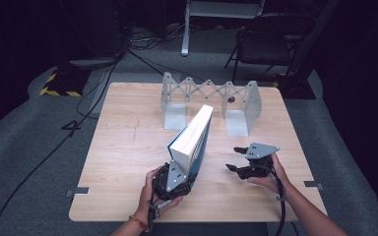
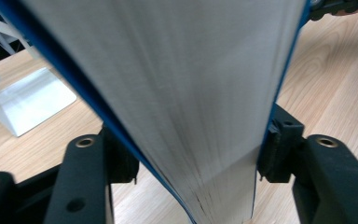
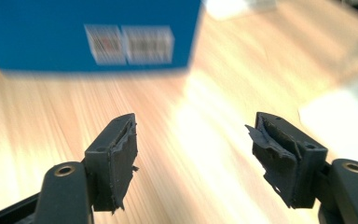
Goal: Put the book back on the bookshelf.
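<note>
A thick book (image 1: pixel 192 140) with blue covers and white page edges stands tilted near the middle of the wooden table (image 1: pixel 123 152), its far end raised. My left gripper (image 1: pixel 181 172) is shut on its near lower end. In the left gripper view the two pads press on the blue covers on either side of the book (image 2: pixel 177 93). My right gripper (image 1: pixel 232 159) hovers to the right of the book, open, with nothing between its jaws. The right gripper view is blurred; there my right gripper (image 3: pixel 193 149) points at bare wood, and the book's blue cover (image 3: pixel 74 32) with a white label lies ahead at the upper left.
A grey metal expanding rack (image 1: pixel 210 98) with two upright end plates stands at the far middle of the table; one of its base plates (image 2: pixel 32 100) lies left of the book. A chair (image 1: pixel 270 34) and floor cables (image 1: pixel 98 93) lie beyond the table.
</note>
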Demonstrator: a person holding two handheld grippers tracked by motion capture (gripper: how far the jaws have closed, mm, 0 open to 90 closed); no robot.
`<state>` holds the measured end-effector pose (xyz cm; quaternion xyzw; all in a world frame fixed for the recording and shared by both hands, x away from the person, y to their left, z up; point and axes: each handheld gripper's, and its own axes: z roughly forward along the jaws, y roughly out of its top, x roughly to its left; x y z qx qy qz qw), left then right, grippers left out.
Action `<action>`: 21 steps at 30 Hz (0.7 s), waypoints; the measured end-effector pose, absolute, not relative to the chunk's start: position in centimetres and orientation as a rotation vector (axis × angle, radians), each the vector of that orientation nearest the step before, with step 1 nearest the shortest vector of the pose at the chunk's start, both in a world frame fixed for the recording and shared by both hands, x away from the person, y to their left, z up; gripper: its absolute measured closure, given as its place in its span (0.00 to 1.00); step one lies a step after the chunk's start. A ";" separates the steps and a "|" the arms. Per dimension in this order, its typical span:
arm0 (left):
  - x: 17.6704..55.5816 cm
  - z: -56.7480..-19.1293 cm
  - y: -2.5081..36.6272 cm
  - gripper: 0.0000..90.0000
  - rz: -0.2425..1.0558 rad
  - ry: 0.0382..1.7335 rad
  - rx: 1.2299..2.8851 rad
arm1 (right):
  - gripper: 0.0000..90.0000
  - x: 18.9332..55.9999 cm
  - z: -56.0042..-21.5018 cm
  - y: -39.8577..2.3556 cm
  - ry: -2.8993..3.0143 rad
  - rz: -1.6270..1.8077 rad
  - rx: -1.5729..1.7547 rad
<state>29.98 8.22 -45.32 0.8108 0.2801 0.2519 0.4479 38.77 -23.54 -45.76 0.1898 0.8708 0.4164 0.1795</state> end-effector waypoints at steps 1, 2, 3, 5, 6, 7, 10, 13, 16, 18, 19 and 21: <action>30.0 -45.3 8.4 0.51 0.627 0.691 2.013 | 0.35 38.9 -46.4 -24.5 2.478 1.141 0.570; 30.1 -45.2 8.6 0.53 0.629 0.686 2.019 | 0.35 38.9 -46.7 -25.0 2.479 1.113 0.583; 30.2 -45.2 8.8 0.54 0.627 0.685 2.018 | 0.35 38.9 -47.0 -25.6 2.478 1.092 0.593; 30.5 -45.2 9.3 0.57 0.613 0.692 2.018 | 0.35 38.9 -47.4 -26.7 2.481 1.080 0.640; 30.6 -45.2 9.5 0.58 0.605 0.697 2.011 | 0.35 39.0 -47.5 -27.1 2.471 1.075 0.653; 30.7 -45.2 9.6 0.58 0.601 0.703 2.003 | 0.35 39.1 -47.5 -27.4 2.465 1.076 0.672; 31.0 -45.1 9.8 0.57 0.622 0.713 1.958 | 0.35 39.5 -47.6 -27.7 2.470 1.072 0.714; 31.1 -44.3 9.6 0.55 0.641 0.705 1.904 | 0.35 39.8 -48.0 -27.7 2.485 1.071 0.724; 31.5 -43.5 9.3 0.55 0.637 0.697 1.861 | 0.35 39.8 -48.1 -27.6 2.490 1.062 0.719; 31.7 -43.2 9.1 0.55 0.629 0.707 1.847 | 0.35 39.7 -48.0 -27.6 2.490 1.070 0.717; 31.8 -43.2 9.0 0.55 0.623 0.715 1.847 | 0.35 39.7 -48.0 -27.6 2.489 1.069 0.717; 32.0 -43.2 9.0 0.54 0.602 0.718 1.850 | 0.35 39.8 -48.0 -27.6 2.490 1.076 0.717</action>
